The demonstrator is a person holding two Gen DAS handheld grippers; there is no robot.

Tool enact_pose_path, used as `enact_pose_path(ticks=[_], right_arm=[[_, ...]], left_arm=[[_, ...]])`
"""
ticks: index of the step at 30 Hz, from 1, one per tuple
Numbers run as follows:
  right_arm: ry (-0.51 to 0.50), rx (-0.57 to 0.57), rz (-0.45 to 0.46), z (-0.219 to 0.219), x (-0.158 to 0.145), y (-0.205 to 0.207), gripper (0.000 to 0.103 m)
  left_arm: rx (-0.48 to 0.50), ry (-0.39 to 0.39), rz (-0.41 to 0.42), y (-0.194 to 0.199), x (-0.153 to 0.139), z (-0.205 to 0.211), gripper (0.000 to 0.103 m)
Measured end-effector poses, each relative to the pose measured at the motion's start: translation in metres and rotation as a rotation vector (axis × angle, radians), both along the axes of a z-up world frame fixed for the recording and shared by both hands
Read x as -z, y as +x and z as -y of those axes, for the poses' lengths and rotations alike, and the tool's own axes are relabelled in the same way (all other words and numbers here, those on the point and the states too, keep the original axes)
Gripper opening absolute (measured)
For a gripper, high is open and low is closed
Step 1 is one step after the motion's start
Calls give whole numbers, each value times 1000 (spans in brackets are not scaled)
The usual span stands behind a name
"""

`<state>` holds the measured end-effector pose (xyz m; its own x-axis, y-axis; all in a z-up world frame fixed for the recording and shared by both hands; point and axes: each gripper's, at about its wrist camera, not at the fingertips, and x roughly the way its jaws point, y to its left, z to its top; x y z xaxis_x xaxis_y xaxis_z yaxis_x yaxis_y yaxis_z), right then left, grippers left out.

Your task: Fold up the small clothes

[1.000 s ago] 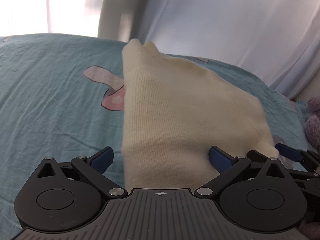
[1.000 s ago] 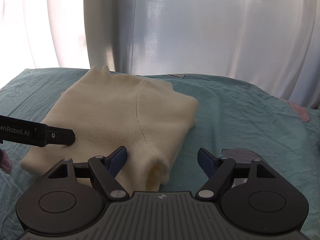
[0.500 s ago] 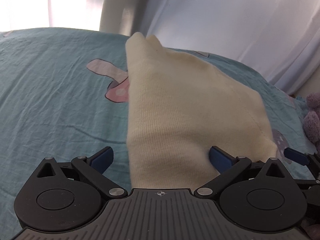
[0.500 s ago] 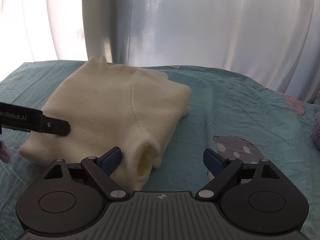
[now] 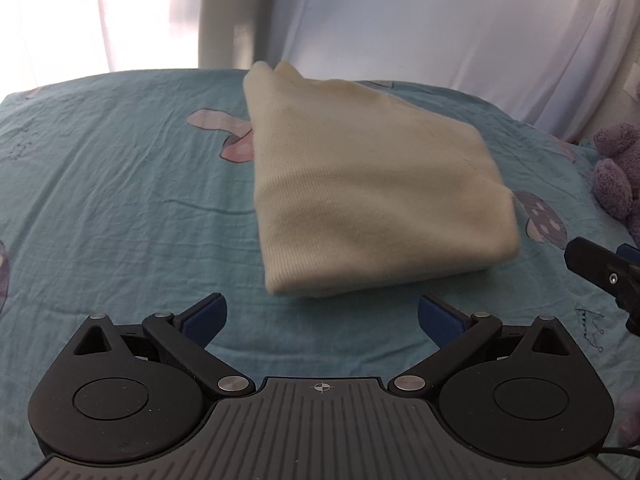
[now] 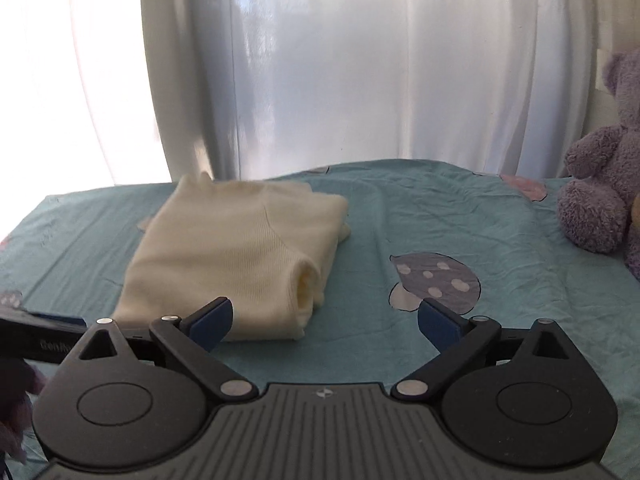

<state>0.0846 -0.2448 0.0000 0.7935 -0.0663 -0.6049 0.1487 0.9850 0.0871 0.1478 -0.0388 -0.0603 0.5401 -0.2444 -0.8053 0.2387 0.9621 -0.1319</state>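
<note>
A cream knitted garment (image 5: 368,184) lies folded in a compact bundle on the teal bed sheet (image 5: 112,184). It also shows in the right wrist view (image 6: 236,252), with a rolled opening at its near right corner. My left gripper (image 5: 320,316) is open and empty, just short of the garment's near edge. My right gripper (image 6: 324,318) is open and empty, with the garment ahead on its left. The right gripper's tip shows at the right edge of the left wrist view (image 5: 600,272), and the left gripper's at the left edge of the right wrist view (image 6: 40,336).
The sheet has mushroom prints (image 6: 436,280). A purple plush bear (image 6: 600,184) sits at the right side of the bed, also in the left wrist view (image 5: 618,172). White curtains (image 6: 340,72) hang behind the bed's far edge.
Both grippers have pulled back from the garment. The left gripper's jaws, which had the garment's edge between them, now stand clear of it. The garment lies folded on the sheet.
</note>
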Motion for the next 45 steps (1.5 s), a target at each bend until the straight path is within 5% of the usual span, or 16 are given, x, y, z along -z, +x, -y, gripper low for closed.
enact_pose_path(ticks=[9, 18, 26, 30, 34, 45], right_arm=[[213, 81, -41, 2, -4, -22, 99], [12, -47, -195, -33, 4, -41, 99], [-6, -101, -293, -50, -1, -33, 99], [-66, -109, -422, -59, 0, -15, 99], [-113, -98, -475, -63, -1, 2, 99], [-59, -71, -507, -57, -19, 26, 99]], left_arm=[[29, 49, 4, -22, -9, 5, 103], [-10, 103, -50, -32, 0, -5, 103], [-39, 159, -44, -34, -10, -16, 103], [-51, 221, -25, -30, -15, -13, 103], [-76, 207, -27, -23, -22, -18, 103], [-50, 221, -17, -11, -36, -14, 103]])
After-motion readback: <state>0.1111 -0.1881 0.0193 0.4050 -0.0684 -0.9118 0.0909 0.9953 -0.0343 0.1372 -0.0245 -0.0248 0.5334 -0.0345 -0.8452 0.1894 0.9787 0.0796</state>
